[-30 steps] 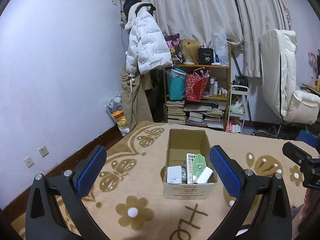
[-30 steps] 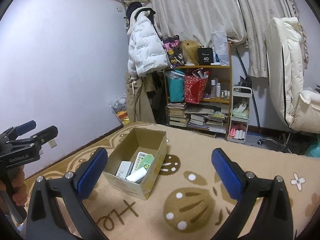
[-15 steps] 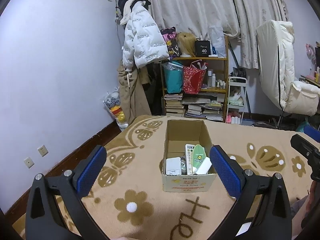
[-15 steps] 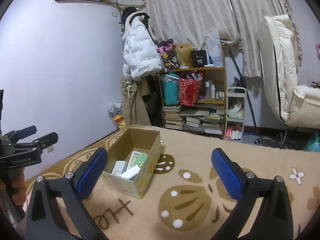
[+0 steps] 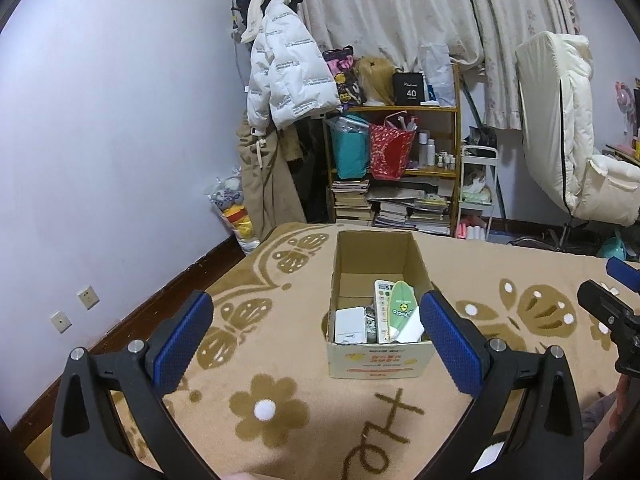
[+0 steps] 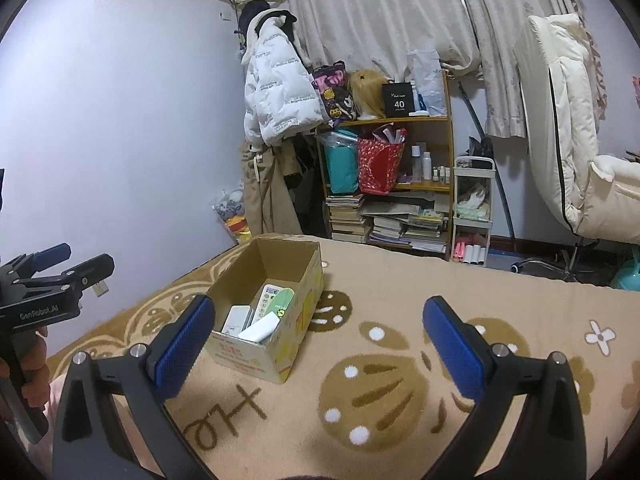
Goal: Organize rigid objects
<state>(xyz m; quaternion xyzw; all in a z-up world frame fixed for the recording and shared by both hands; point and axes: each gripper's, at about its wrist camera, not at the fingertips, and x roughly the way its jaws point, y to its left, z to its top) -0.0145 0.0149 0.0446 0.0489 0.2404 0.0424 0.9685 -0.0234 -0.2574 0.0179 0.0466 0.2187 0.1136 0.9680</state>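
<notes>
Cardboard box point(image 5: 378, 316) on tan patterned blanket point(image 5: 280, 408) — both tools point(image 5: 316, 340) point(image 6: 320, 340) wide open, empty.

An open brown cardboard box point(image 5: 379, 354) sits on the tan flower-patterned blanket point(image 5: 280, 404); a wooden bookshelf point(image 5: 400, 168) stands far behind it.

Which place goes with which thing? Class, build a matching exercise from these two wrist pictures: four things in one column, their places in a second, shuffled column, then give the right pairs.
Things
1. cardboard box
2. white puffer jacket
3. red bag
4. green oval card

Places
A. hanging high by the curtain
B. on a shelf of the wooden rack, beside a teal bag
C. on the flower-patterned blanket
D. inside the box, leaning among a remote and white items

Pairs: 1-C, 2-A, 3-B, 4-D
</notes>
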